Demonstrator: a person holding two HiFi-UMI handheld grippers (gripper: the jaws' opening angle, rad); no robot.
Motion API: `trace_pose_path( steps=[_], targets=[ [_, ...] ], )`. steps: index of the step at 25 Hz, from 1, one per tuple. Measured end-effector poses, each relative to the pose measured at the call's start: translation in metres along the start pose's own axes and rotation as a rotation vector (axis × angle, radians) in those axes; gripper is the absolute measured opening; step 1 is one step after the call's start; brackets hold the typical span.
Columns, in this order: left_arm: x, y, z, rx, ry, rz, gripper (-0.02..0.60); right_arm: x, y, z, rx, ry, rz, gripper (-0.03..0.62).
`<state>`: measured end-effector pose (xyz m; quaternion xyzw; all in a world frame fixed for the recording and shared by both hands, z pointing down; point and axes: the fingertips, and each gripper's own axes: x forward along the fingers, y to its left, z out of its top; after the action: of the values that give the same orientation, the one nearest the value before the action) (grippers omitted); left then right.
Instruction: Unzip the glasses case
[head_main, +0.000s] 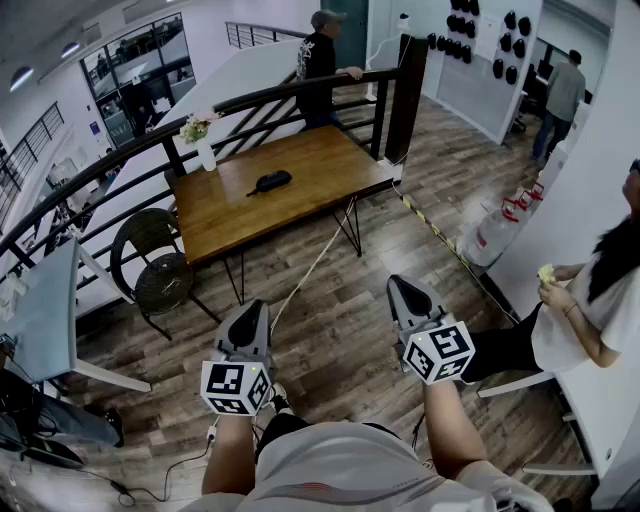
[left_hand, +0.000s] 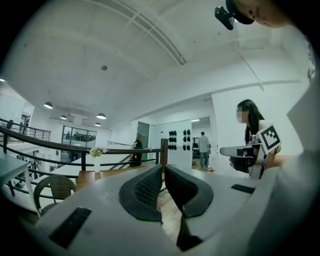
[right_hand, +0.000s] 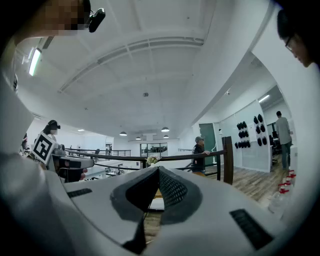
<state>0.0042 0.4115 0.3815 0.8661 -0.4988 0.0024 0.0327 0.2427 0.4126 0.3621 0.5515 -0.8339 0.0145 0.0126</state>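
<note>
1. Location: the glasses case (head_main: 270, 182) lies flat on the wooden bench (head_main: 325, 160), near the flower vase (head_main: 206, 153), to its right and a little nearer the camera. Nothing touches it.
2. Left hand-held gripper (head_main: 256, 306): jaws closed together, nothing between them. It is held level, well apart from the vase, over the floor on the near side.
3. Right hand-held gripper (head_main: 401, 283): jaws likewise pressed together and empty. It is also level and well apart from the vase.
4. Handling, as judged: the case is a small, dark oblong, probably light with a semi-stiff shell. It is likely to skid on the smooth bench top when the zip is pulled.
5. Recommended hold: one hand-held gripper pins the body across its narrow width, and the other takes the zip pull.
6. Limitation: a thin dark tab shows at the case end facing the vase. Whether it is the pull or a strap cannot be told.
7. Status: the case appears zipped and work has not begun.
</note>
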Motion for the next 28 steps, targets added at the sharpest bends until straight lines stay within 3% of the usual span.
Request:
trace_pose_path(
  steps=[15, 28],
  targets=[
    [0.010, -0.005, 0.003, 0.003, 0.000, -0.009, 0.028, 0.004, -0.004, 0.000, -0.004, -0.004, 0.011, 0.051],
    [0.029, 0.024, -0.001, -0.016, 0.021, -0.026, 0.028, 0.040, -0.006, -0.002, 0.024, 0.019, 0.005, 0.051]
  ],
)
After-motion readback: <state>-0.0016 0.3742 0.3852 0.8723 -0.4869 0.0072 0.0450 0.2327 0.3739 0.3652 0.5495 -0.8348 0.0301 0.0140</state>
